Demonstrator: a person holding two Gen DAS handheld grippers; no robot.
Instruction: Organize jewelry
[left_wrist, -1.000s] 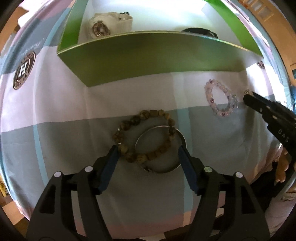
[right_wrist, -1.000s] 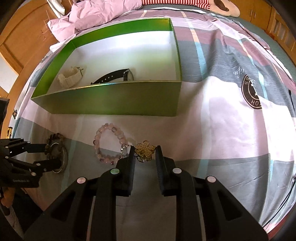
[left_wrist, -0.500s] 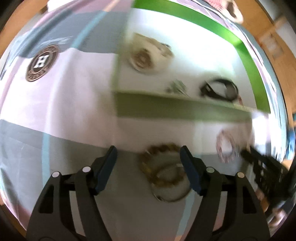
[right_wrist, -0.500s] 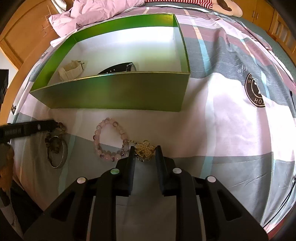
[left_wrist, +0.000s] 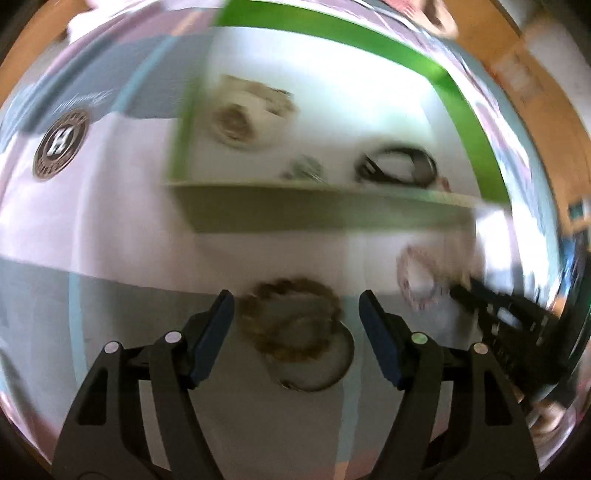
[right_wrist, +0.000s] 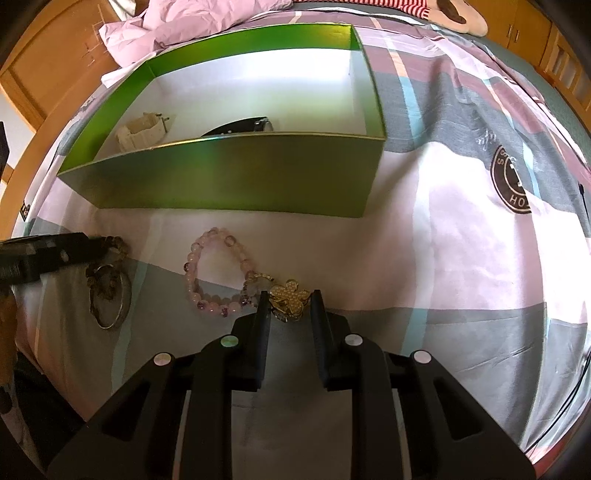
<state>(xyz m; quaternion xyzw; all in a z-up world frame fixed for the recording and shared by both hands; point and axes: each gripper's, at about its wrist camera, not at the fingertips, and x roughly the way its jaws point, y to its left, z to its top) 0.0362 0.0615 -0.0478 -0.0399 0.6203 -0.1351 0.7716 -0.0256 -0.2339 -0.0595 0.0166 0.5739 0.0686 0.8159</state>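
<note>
Right gripper (right_wrist: 288, 308): jaws narrowed on gold pearl flower brooch (right_wrist: 289, 300), pads against both its sides, brooch low on the bedsheet (right_wrist: 443, 236), just beside pink bead bracelet (right_wrist: 216, 273). Left gripper (left_wrist: 295, 314): jaws spread wide, nothing grasped, above brown bead bracelet (left_wrist: 291, 319) overlapping silver bangle (left_wrist: 314, 360); left view blurred. Green box (right_wrist: 236, 177) beyond the bracelets on the sheet, white floor holding cream strap watch (right_wrist: 140, 130) and black strap watch (right_wrist: 240, 126). Small grey item (left_wrist: 304, 170) in box, too blurred to identify
</note>
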